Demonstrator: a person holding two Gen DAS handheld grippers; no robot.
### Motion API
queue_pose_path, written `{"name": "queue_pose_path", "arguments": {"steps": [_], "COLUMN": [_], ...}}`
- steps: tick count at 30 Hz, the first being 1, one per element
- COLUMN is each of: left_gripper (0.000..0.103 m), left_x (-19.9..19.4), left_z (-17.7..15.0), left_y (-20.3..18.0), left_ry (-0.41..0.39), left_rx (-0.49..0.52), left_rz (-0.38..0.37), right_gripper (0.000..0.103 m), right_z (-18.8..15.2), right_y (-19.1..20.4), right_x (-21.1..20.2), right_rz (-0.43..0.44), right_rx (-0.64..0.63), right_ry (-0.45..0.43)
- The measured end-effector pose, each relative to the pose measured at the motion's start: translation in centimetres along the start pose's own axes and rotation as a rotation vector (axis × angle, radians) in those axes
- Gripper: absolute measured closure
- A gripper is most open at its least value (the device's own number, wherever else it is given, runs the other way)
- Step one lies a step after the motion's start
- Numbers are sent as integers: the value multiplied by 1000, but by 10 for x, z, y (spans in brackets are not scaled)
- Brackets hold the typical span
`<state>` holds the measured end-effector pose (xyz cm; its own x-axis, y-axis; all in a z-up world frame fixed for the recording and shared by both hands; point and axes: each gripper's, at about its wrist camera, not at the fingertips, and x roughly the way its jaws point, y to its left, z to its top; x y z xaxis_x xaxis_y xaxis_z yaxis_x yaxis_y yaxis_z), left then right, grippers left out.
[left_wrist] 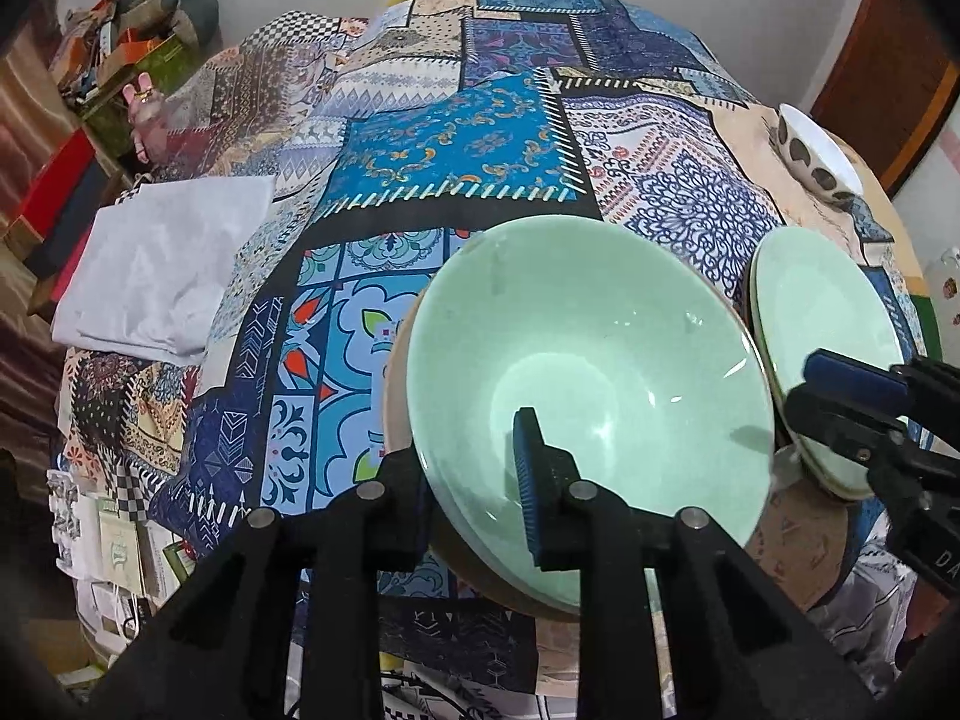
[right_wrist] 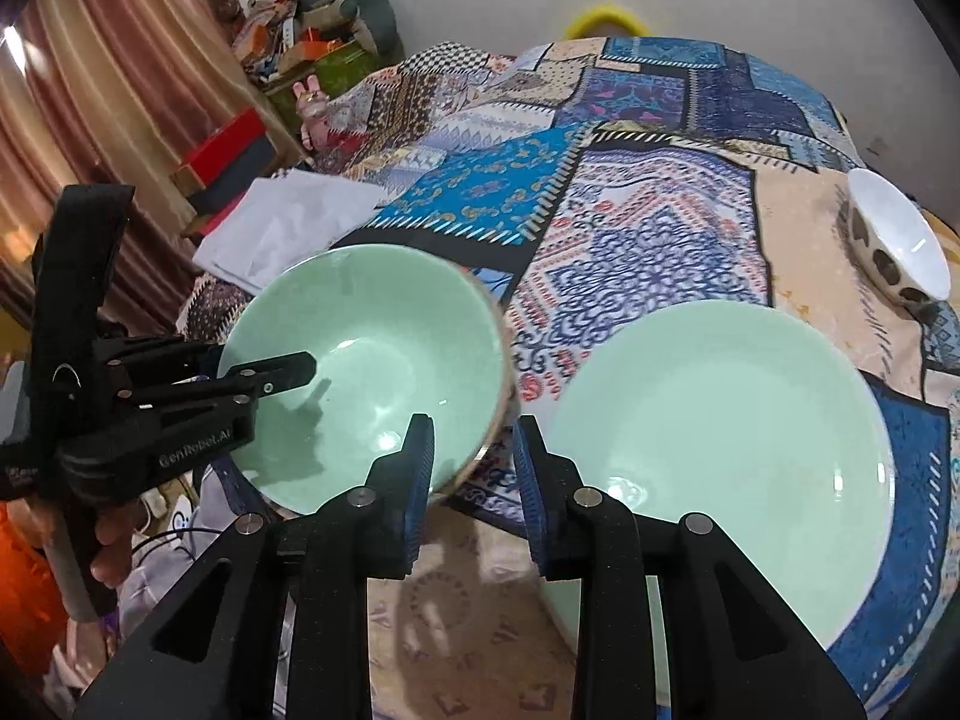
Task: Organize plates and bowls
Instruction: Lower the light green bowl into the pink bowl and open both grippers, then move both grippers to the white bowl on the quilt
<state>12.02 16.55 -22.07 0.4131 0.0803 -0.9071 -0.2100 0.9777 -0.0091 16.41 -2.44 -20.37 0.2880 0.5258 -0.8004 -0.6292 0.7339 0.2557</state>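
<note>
A mint-green bowl (left_wrist: pixel 600 360) with a beige outside sits on the patchwork tablecloth (left_wrist: pixel 456 138). My left gripper (left_wrist: pixel 468 450) straddles its near rim. The blue pad of one finger (left_wrist: pixel 528 480) hangs inside the bowl, clear of the wall, and the other finger is hidden outside. From the right wrist view, the left gripper (right_wrist: pixel 264 366) reaches over the bowl (right_wrist: pixel 372 360) and casts a shadow below its upper finger. A mint-green plate (right_wrist: pixel 720 450) lies flat to the bowl's right. My right gripper (right_wrist: pixel 473 426) hovers between bowl and plate, slightly open, holding nothing.
A white bowl with dark spots (right_wrist: pixel 900 252) stands at the far right edge of the table. A folded white cloth (right_wrist: pixel 288 228) lies at the far left. Boxes and clutter (right_wrist: pixel 300 42) sit beyond the table. A person's hand (right_wrist: pixel 111 558) grips the left gripper's handle.
</note>
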Motion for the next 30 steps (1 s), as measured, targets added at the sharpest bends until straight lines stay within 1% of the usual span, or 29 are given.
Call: {"name": "queue_pose_path", "arguments": {"steps": [2, 3, 5, 7, 9, 13, 15, 19, 21, 23, 27, 30], "left_gripper": [72, 65, 56, 55, 52, 47, 40, 33, 26, 23, 23, 23], "left_x": [-4, -7, -16, -26, -33, -43, -47, -55, -56, -57, -54, -46], "left_z": [4, 6, 11, 17, 23, 34, 40, 57, 65, 75, 102, 120], "left_y": [2, 3, 4, 2, -2, -18, -29, -56, -68, -82, -114, -133], "left_ry": [-6, -17, -60, -95, -114, -158, -179, -219, -234, -249, -278, -277], "left_rx": [-17, -26, -41, -33, -20, 13, 26, 59, 74, 94, 141, 157], "left_rz": [3, 8, 24, 28, 29, 49, 39, 2, -13, -35, -68, -91], "right_gripper": [76, 74, 72, 70, 69, 69, 69, 69, 69, 69, 68, 68], "right_z": [0, 0, 1, 2, 3, 6, 8, 13, 17, 21, 29, 36], "right_y": [-7, -11, -21, -34, -48, -88, -107, -147, -161, -177, -203, -224], "right_x": [-7, -11, -21, -30, -37, -56, -66, -85, -91, -98, -102, -99], "right_rz": [-4, -5, -15, -29, -54, -114, -147, -219, -244, -272, -314, -341], "right_rx": [10, 15, 33, 46, 61, 124, 150, 198, 213, 227, 249, 268], "right_ry": [-17, -27, -55, -76, -92, -127, -143, -170, -182, -196, -212, -222]}}
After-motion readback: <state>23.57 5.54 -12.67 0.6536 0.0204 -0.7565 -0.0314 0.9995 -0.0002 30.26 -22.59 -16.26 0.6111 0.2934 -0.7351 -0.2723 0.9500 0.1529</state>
